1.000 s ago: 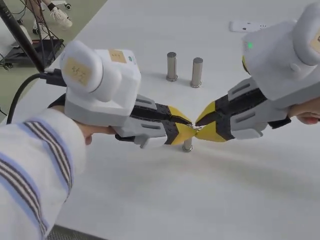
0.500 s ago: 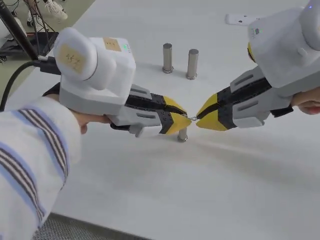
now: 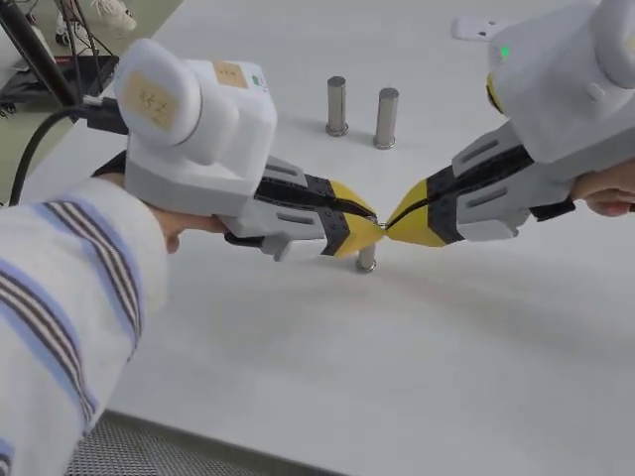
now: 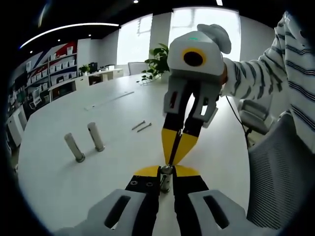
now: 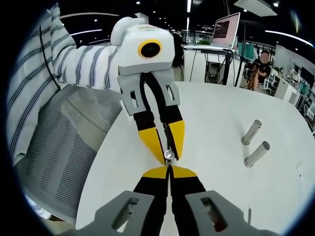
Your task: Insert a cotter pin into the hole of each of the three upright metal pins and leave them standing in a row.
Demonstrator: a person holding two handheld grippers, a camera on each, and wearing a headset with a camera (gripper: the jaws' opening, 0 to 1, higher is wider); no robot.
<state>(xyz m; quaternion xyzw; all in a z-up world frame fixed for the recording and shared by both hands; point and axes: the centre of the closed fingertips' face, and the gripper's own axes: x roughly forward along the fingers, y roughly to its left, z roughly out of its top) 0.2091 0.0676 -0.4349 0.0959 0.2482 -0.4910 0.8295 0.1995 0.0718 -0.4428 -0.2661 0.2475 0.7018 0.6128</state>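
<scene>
Silver cylindrical metal pin stands clamped upright in the left gripper, base on the white table. The right gripper, jaws squeezed together, noses right against its top; what it pinches is too small to tell. Two matching pins stand side by side, well beyond.

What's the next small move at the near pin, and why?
Probably ease the right gripper forward a touch, to push its cotter pin into the hole. The left gripper is shut on the near metal pin, holding it upright, and both sets of tips meet at its top. Whether the cotter pin has entered the hole is too small to tell.
</scene>
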